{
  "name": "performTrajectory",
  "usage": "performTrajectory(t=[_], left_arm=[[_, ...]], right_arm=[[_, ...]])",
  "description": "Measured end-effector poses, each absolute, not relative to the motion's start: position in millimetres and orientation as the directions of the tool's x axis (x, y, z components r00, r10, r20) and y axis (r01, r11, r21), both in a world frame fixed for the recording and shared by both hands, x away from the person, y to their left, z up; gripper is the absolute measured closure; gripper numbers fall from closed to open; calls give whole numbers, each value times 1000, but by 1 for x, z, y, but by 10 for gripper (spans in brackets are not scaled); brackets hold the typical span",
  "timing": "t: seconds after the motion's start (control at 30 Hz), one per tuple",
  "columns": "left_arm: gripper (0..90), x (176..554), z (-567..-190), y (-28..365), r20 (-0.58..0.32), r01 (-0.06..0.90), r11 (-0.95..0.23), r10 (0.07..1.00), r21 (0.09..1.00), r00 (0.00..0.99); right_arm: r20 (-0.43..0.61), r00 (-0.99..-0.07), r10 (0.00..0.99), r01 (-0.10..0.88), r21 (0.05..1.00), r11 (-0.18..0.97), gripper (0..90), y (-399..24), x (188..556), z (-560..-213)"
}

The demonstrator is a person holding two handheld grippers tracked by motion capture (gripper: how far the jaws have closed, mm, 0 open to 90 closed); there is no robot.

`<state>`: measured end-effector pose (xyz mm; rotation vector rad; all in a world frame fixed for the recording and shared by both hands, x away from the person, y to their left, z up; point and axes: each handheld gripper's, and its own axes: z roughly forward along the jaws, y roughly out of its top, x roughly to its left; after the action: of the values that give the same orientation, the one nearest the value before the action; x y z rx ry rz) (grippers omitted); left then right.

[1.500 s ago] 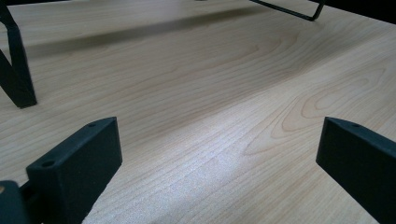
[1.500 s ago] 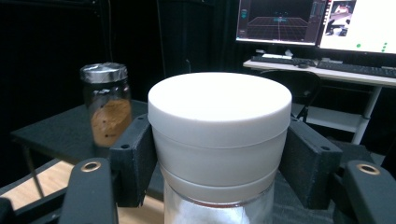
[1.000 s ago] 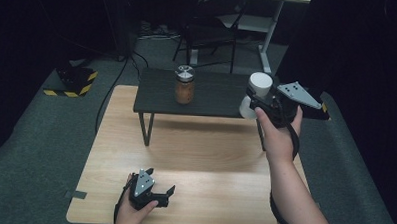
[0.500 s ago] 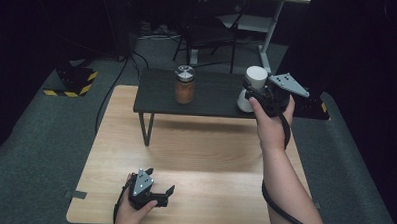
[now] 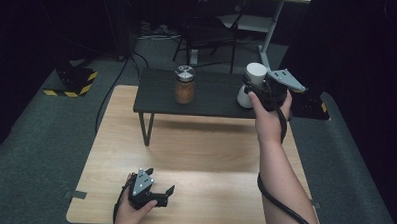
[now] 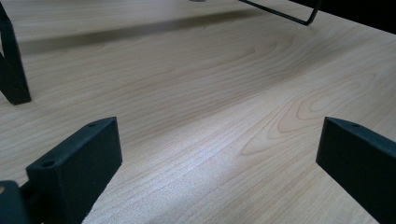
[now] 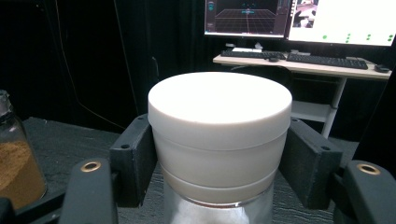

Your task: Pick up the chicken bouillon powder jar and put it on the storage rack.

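Dim room, grey carpet [image 5: 45, 136], perhaps a chair [image 5: 209, 22], monitors [image 7: 299, 18] behind.

The white-lidded jar [image 7: 219, 140] stands upright at the right end of the dark raised shelf [image 5: 212, 95]. Its broad, flat white lid tops a clear glass body with white contents. The right gripper [image 7: 219, 154] clamps the lid from both sides.
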<state>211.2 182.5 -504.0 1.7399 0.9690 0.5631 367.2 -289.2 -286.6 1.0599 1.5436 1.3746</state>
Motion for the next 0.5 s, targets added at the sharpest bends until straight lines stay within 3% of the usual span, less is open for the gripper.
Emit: performTrajectory(t=[0.5], left_arm=[[4,211,-504,182,-68,342,-158,822,926,565]], right_arm=[[-19,-337,941,76,996,47,336,-294,369,-290]])
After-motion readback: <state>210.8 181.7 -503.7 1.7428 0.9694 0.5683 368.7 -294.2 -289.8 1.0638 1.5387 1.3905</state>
